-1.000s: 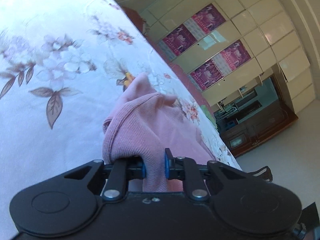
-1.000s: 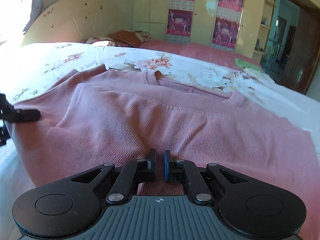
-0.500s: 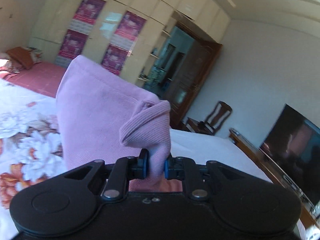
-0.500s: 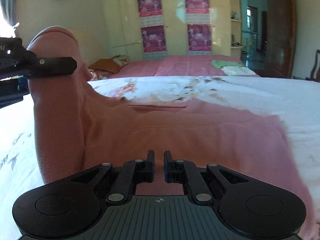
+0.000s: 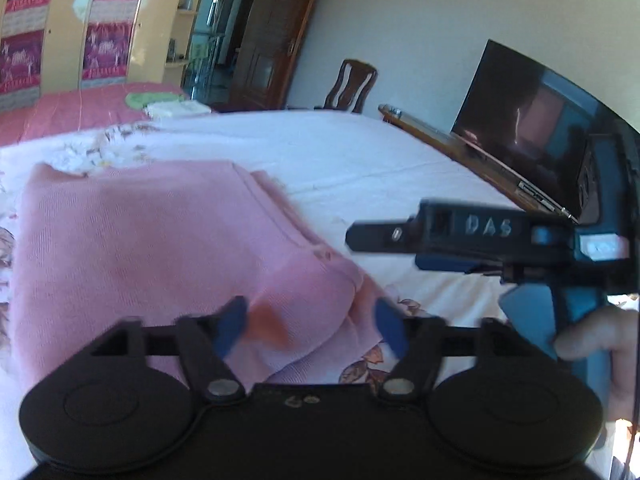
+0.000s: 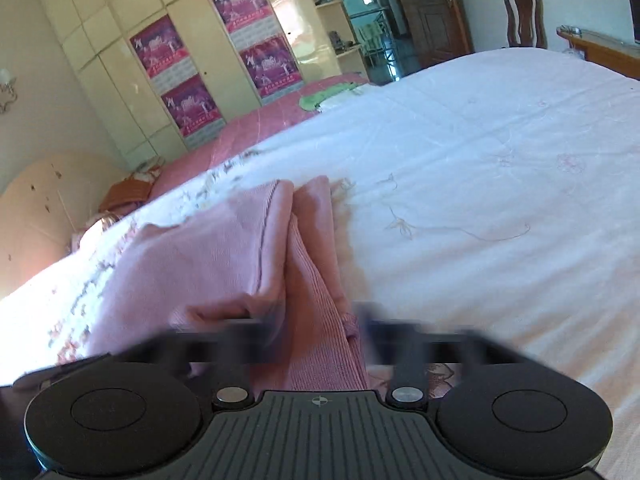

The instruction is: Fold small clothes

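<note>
A pink knit sweater (image 5: pixel 152 240) lies folded over on the white floral bedspread (image 5: pixel 360 160). My left gripper (image 5: pixel 310 326) is open, its blue pads spread wide over the near folded corner, holding nothing. The right gripper shows in the left wrist view (image 5: pixel 460 236) to the right of the sweater, above the bedspread. In the right wrist view the sweater (image 6: pixel 224 256) runs away from me in a long fold. My right gripper (image 6: pixel 320 330) is blurred by motion; its jaws stand apart, with a ribbed edge of the sweater between them.
A bare stretch of bedspread (image 6: pixel 500 200) lies right of the sweater. A television (image 5: pixel 532 120) on a wooden stand sits past the bed's right edge. A wooden chair (image 5: pixel 352 86), wardrobe (image 6: pixel 180 60) and doorway stand at the far side.
My left gripper carried the sweater's side over to the right, laid it down and opened. My right gripper swung to the sweater's right edge and its jaws moved apart.
</note>
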`<move>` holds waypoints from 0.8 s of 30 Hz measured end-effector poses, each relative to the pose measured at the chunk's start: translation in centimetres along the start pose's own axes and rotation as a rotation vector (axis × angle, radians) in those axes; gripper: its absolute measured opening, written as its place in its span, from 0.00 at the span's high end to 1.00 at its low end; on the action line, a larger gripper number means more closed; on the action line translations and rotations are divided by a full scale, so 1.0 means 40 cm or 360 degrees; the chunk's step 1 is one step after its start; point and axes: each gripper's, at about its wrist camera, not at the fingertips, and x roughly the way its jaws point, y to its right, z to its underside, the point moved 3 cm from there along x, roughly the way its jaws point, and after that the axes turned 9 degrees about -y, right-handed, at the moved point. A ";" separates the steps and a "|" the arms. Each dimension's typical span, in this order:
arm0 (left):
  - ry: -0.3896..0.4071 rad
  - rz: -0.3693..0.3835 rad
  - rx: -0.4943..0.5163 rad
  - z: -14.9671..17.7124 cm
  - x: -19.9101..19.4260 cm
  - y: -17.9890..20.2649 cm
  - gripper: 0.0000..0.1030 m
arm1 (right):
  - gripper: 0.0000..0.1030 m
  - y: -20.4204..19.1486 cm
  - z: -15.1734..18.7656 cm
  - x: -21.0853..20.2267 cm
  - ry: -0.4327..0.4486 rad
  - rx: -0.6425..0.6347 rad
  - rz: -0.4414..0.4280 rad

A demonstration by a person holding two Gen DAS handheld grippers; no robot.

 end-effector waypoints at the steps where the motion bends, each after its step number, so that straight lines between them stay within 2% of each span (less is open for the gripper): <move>1: 0.0024 -0.0004 0.0003 0.004 -0.019 -0.001 0.29 | 0.02 -0.008 -0.006 -0.014 0.0010 -0.0023 -0.0017; 2: 0.0048 -0.0009 -0.0009 -0.003 -0.047 -0.017 0.29 | 0.02 -0.018 -0.013 -0.021 0.0002 -0.0034 -0.0036; 3: 0.0085 -0.0028 -0.0033 -0.009 -0.071 -0.035 0.29 | 0.06 -0.029 -0.017 -0.029 0.0006 -0.0033 -0.0070; 4: 0.0121 -0.0063 -0.0066 -0.010 -0.090 -0.053 0.29 | 0.16 -0.039 -0.021 -0.031 -0.0007 -0.0042 -0.0101; 6: 0.0162 -0.0160 -0.0167 -0.011 -0.119 -0.106 0.29 | 0.25 -0.062 -0.012 -0.016 -0.0064 -0.0087 -0.0110; 7: 0.0168 -0.0215 -0.0208 -0.011 -0.127 -0.128 0.30 | 0.34 -0.070 -0.009 0.004 -0.0101 -0.0115 -0.0101; 9: 0.0154 -0.0353 -0.0276 -0.011 -0.135 -0.184 0.31 | 0.37 -0.079 0.000 0.033 -0.0177 -0.0132 -0.0098; 12: 0.0132 -0.0462 -0.0352 -0.004 -0.139 -0.240 0.31 | 0.37 -0.084 0.010 0.067 -0.0237 -0.0112 -0.0110; 15: 0.0069 -0.0459 -0.0392 0.007 -0.123 -0.263 0.32 | 0.39 -0.076 0.017 0.097 -0.0285 -0.0053 -0.0142; 16: 0.0047 -0.0460 -0.0390 0.018 -0.115 -0.263 0.32 | 0.51 -0.075 0.017 0.105 -0.0296 -0.0042 -0.0150; 17: 0.0032 -0.0455 -0.0388 0.035 -0.115 -0.259 0.32 | 0.56 -0.072 0.017 0.116 -0.0316 -0.0028 -0.0157; 20: 0.0023 -0.0466 -0.0407 0.046 -0.099 -0.254 0.31 | 0.66 -0.073 0.015 0.138 -0.0341 0.0005 -0.0189; 21: 0.0024 -0.0469 -0.0410 0.052 -0.095 -0.254 0.31 | 0.74 -0.076 0.013 0.142 -0.0341 -0.0007 -0.0185; 22: 0.0020 -0.0473 -0.0411 0.052 -0.090 -0.254 0.30 | 0.86 -0.081 0.012 0.144 -0.0339 -0.0030 -0.0173; 24: 0.0013 -0.0479 -0.0410 0.051 -0.086 -0.255 0.30 | 0.88 -0.089 0.008 0.141 -0.0323 -0.0059 -0.0169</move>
